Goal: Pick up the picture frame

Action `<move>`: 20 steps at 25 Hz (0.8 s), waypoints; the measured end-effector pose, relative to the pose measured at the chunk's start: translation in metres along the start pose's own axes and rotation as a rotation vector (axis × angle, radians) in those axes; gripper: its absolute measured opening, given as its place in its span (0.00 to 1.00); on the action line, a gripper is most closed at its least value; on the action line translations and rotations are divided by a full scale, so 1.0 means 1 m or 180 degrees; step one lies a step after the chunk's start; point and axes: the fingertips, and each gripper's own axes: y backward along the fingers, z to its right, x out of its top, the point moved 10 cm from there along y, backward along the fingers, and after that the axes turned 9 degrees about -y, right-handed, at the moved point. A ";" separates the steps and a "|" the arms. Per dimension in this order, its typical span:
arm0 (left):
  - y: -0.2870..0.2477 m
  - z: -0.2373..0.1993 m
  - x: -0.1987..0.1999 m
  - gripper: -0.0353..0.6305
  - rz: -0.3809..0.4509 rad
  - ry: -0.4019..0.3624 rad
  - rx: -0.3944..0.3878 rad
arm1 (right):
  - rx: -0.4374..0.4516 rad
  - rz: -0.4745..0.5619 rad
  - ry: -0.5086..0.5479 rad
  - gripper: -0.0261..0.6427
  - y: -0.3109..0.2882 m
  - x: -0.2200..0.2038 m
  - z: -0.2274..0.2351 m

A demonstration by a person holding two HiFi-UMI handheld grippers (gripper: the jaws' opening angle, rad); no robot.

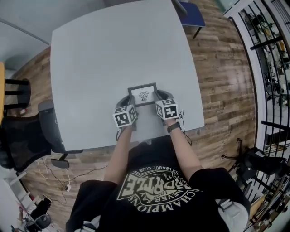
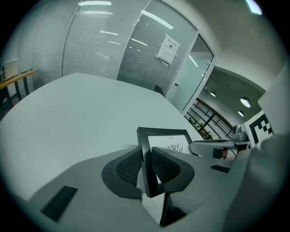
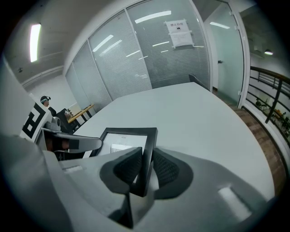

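Observation:
The picture frame point(image 1: 143, 94) is small, with a black border and a white print inside. It is held between my two grippers over the near part of the grey table point(image 1: 99, 54). My left gripper point(image 1: 124, 102) is shut on the frame's left edge. In the left gripper view the black edge point(image 2: 145, 152) stands pinched between the ribbed pads point(image 2: 128, 166), and the print point(image 2: 170, 144) shows beyond. My right gripper point(image 1: 161, 96) is shut on the right edge. The right gripper view shows that edge point(image 3: 148, 152) clamped between its pads point(image 3: 166, 168).
A black office chair point(image 1: 22, 136) stands left of the table, with cables on the wood floor point(image 1: 217, 68) near it. A blue chair point(image 1: 192, 13) is at the table's far corner. A black railing point(image 1: 267, 68) runs along the right. Glass walls point(image 2: 99, 50) lie beyond the table.

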 end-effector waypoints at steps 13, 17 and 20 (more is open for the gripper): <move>0.074 0.020 0.102 0.16 0.0879 -0.0437 -0.0041 | 0.0124 0.0997 0.0216 0.15 0.075 0.092 -0.042; 0.103 0.030 0.130 0.16 0.1190 -0.0558 -0.0036 | 0.0112 0.1324 0.0340 0.15 0.107 0.117 -0.060; 0.126 0.041 0.147 0.16 0.1424 -0.0648 -0.0035 | 0.0112 0.1599 0.0453 0.15 0.133 0.133 -0.072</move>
